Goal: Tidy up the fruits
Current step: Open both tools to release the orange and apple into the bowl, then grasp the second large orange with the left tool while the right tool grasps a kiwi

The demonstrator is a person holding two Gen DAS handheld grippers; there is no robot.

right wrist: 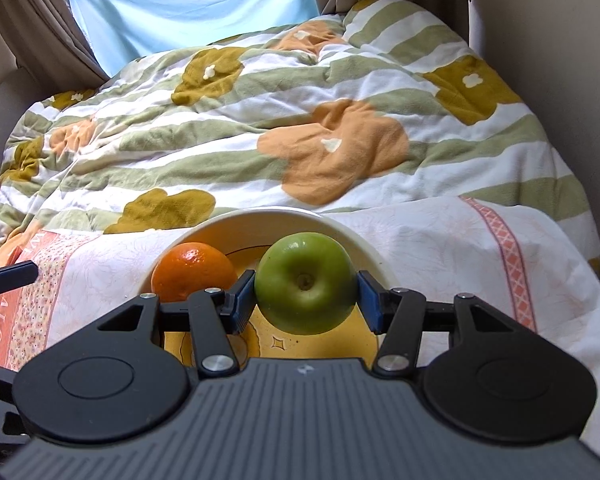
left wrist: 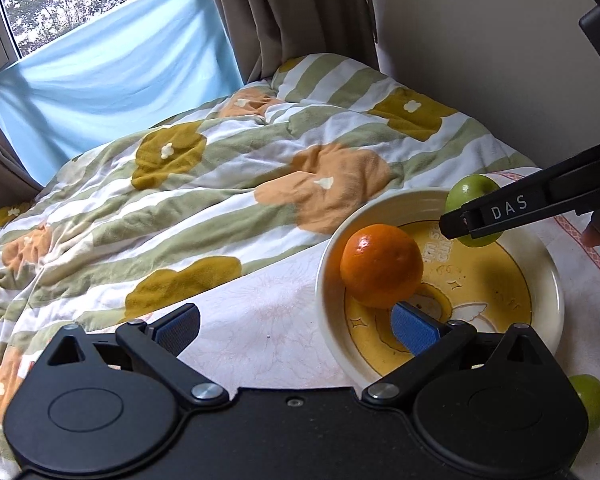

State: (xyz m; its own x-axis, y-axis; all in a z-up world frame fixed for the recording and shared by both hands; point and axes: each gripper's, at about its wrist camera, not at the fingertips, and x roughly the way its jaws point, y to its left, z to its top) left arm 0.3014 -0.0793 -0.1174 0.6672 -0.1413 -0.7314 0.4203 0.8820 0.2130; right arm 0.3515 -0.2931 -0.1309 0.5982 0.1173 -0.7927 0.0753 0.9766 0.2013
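R gripper (right wrist: 306, 300) pinches a green apple (right wrist: 305, 282) btwn its blue pads (right wrist: 245, 298), stem dimple facing cam, held over the bowl (right wrist: 352, 236). In L wrist view the same apple (left wrist: 470, 196) sits above the bowl's far rim (left wrist: 400, 200), clamped by the black "DAS" finger (left wrist: 500, 212).

L gripper (left wrist: 296, 328) spread wide, nothing btwn pads. Its right pad (left wrist: 414, 328) is inside the bowl, just beside the orange (left wrist: 382, 266); whether they touch can't tell. Left pad (left wrist: 178, 328) is over the white cloth (left wrist: 268, 320), outside the bowl.

Orange lies in the bowl, left side, near the wall. Bowl is cream w/ yellow cartoon print inside, sits on white cloth w/ pink border (right wrist: 504, 240).

2nd green apple (left wrist: 590, 404) on cloth, outside the bowl at near right, partly hidden by L gripper body.

Striped floral quilt (right wrist: 260, 128) behind, blue sheet (left wrist: 112, 72) over window, brown curtains (left wrist: 292, 12).
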